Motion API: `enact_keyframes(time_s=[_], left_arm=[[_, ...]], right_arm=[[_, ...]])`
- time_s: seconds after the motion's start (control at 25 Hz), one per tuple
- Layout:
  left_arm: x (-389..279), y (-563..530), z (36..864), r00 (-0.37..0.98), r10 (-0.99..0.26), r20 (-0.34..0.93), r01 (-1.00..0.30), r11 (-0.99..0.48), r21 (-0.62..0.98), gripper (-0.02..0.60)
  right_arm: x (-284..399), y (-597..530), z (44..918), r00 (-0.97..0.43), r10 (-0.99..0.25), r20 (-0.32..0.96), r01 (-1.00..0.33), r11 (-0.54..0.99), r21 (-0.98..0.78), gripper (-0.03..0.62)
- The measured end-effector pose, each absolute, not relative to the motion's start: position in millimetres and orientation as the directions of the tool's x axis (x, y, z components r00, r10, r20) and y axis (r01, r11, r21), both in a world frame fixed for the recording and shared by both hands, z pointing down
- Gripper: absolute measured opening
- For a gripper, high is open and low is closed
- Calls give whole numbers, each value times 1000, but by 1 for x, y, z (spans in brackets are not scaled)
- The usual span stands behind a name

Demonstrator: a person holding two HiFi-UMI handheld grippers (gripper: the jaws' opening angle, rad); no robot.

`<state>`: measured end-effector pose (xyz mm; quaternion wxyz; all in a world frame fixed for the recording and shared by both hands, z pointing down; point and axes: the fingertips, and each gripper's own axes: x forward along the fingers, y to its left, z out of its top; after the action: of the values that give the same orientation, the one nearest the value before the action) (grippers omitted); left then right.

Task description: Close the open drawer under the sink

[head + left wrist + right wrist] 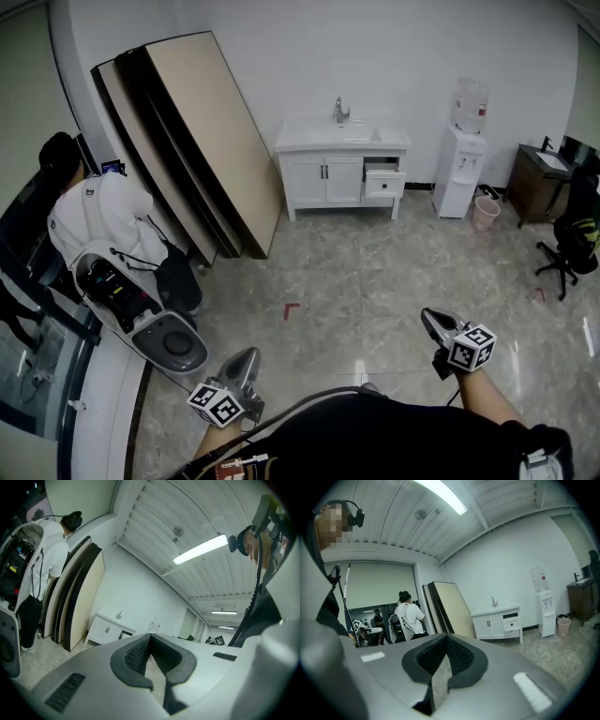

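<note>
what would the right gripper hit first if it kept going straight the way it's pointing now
Probably the tall beige panel leaning on the wall, left of the white sink cabinet; only bare grey floor lies before the right gripper till then. Depth is unclear.

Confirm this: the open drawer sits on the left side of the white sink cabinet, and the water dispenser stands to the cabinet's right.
Wrong on one point: the open drawer sits on the right side of the white sink cabinet, as the head view shows. The water dispenser does stand to the cabinet's right.
</note>
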<state>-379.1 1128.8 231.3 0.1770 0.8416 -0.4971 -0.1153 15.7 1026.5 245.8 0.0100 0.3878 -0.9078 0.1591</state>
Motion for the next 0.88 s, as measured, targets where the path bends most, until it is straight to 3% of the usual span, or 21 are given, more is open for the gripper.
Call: enact_keyframes(time_s=[0.6, 0.88], left_arm=[[-268, 906, 207, 412, -908, -75, -802, -400, 443, 0], [-267, 845, 225, 421, -907, -19, -800, -381, 464, 0]], right_arm=[[91, 787, 219, -804, -584, 106, -592, 775, -221, 0], [98, 737, 243, -791, -597, 131, -609, 748, -263, 0]])
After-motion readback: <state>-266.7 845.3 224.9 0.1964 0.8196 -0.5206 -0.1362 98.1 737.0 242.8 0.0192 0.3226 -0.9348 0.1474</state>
